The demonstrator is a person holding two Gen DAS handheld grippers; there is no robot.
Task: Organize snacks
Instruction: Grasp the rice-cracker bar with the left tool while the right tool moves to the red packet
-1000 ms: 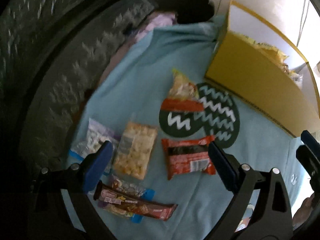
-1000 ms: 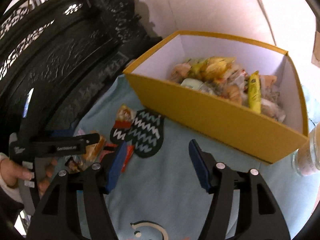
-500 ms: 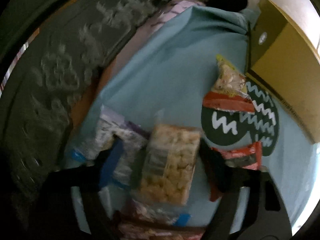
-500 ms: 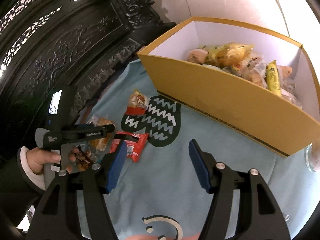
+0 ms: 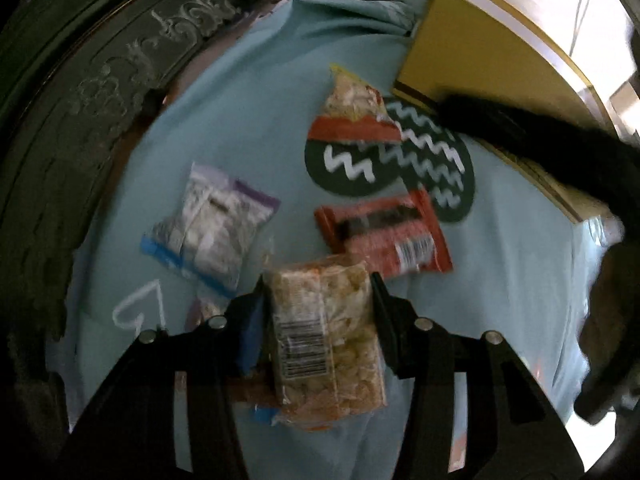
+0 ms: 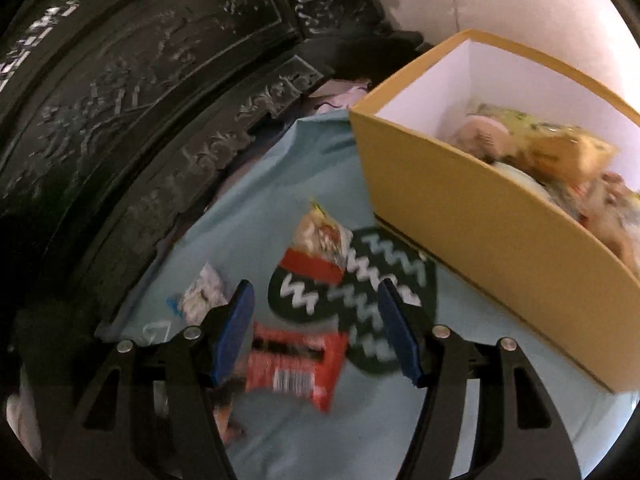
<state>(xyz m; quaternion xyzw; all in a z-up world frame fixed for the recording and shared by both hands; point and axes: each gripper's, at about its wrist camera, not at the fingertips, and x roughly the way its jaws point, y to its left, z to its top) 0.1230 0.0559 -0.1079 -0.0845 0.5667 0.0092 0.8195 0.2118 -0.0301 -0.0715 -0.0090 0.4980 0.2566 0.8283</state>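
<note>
Already we have most of the snacks in the yellow box (image 6: 460,216), which sits at the far right of the blue cloth (image 5: 248,92) with a heap of packets against its white inner wall; what we have left is the handful lying loose on the cloth. Largest of these is the rice cracker pack (image 5: 326,340), and we have it between the jaws of our left gripper (image 5: 316,300), which are closing on its two long sides; it looks lifted off the cloth, though we cannot be sure. Next comes the red bar (image 6: 292,368), lying just under our right gripper (image 6: 316,328), whose jaws stand apart with nothing between the pads. Then the white pouch (image 5: 212,220) and the orange-banded bag (image 5: 354,116), the bag resting on the edge of a dark zigzag print (image 5: 436,168). We judge four or more packets remain. The box's near wall stands between the loose packets and the heap, so each must go over its rim.
</note>
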